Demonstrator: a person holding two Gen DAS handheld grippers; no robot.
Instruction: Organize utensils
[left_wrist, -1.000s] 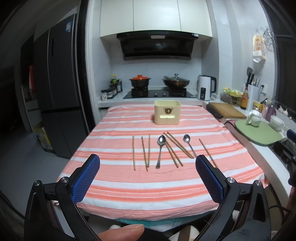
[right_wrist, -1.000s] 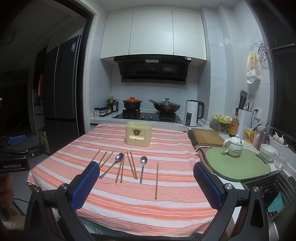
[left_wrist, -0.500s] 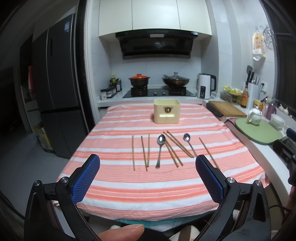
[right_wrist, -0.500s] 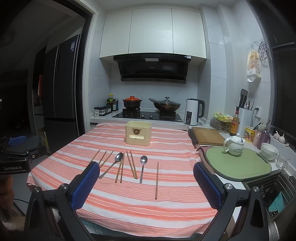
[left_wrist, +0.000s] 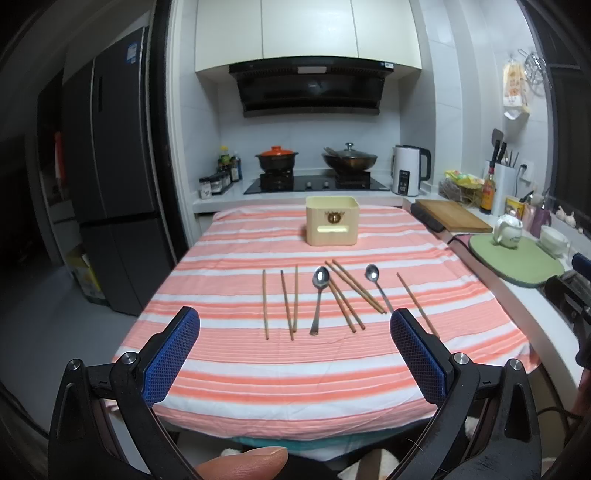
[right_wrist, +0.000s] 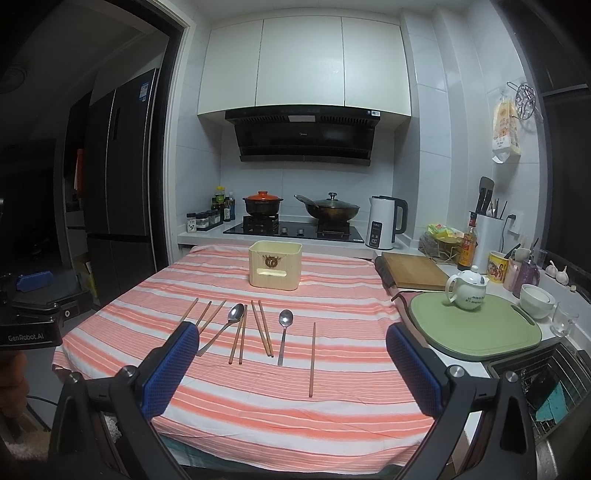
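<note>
Hovering wide open and empty, the left tool (left_wrist: 294, 328) and right tool (right_wrist: 291, 343) could nudge crossed chopsticks (left_wrist: 349, 291) lying with spoons (left_wrist: 320, 278) before the holder (left_wrist: 332, 226).

Dim, cool indoor light, soft shadows, sharp centre, strong fisheye bending, dark vignetted corners
</note>
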